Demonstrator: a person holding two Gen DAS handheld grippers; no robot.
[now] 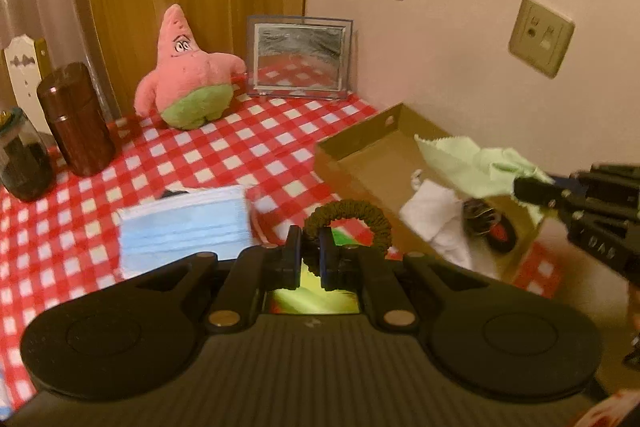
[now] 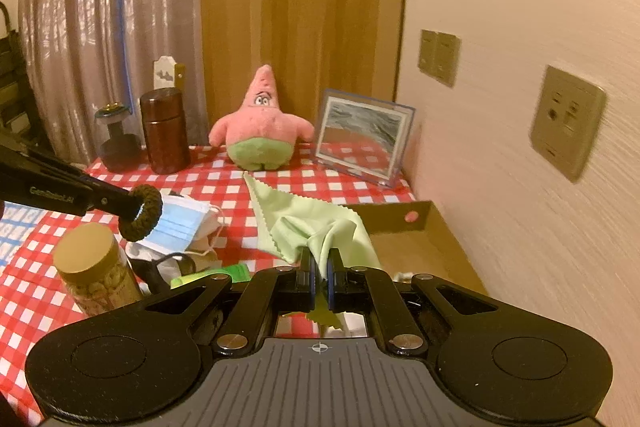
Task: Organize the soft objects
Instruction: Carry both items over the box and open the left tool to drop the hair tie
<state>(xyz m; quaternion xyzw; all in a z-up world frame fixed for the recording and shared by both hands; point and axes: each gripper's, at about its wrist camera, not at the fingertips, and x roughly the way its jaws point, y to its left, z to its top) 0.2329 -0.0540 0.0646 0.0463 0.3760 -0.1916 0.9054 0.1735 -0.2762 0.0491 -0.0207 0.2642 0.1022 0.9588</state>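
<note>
Left wrist: left gripper clamped on hair tie.

Left tongs pinched nearly closed, right tongs likewise, both angled downward

The checkered tablecloth lies bare between the pink plush and the cardboard box; a wall flanks the box, and jars crowd the far left edge
</note>
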